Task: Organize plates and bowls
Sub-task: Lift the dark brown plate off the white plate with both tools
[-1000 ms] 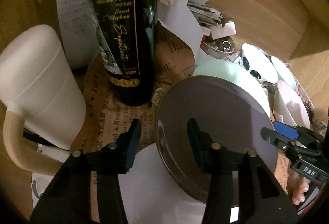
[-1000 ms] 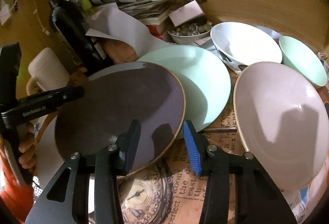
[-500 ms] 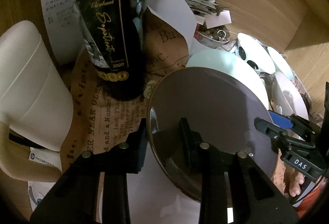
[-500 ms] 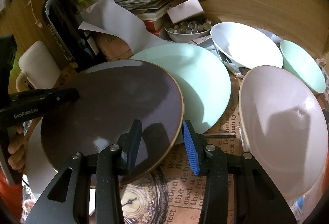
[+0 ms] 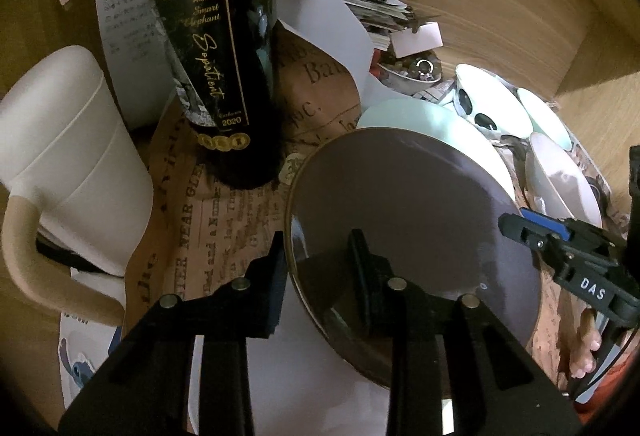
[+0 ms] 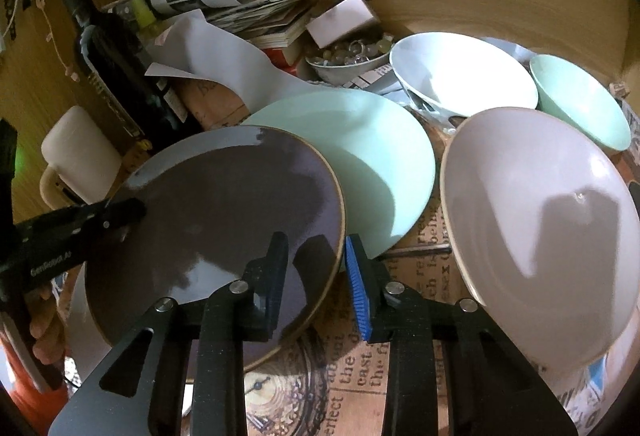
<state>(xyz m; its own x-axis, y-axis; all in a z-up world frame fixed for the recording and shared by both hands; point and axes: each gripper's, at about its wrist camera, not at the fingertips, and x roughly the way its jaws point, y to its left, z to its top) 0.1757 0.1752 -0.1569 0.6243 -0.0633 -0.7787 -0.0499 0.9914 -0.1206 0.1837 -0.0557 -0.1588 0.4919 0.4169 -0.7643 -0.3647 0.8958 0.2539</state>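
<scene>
A dark brown plate (image 5: 408,220) (image 6: 224,220) is tilted up off the table, its far edge over a mint green plate (image 6: 372,155) (image 5: 424,115). My left gripper (image 5: 320,268) straddles the brown plate's left rim, one finger under and one on top, jaws a little apart. My right gripper (image 6: 316,272) straddles its right rim the same way, blue pad beside the edge. A pink bowl (image 6: 532,220), a white bowl (image 6: 460,71) and a small mint bowl (image 6: 580,99) stand to the right.
A dark wine bottle (image 5: 212,47) and a white mug (image 5: 68,155) stand at the left. Papers, books and a small dish of trinkets (image 6: 348,55) crowd the back by the wooden wall. A printed paper mat (image 6: 332,376) covers the table.
The brown plate has lifted and tilted more over the mint plate. Both grippers have closed in around its rims from opposite sides.
</scene>
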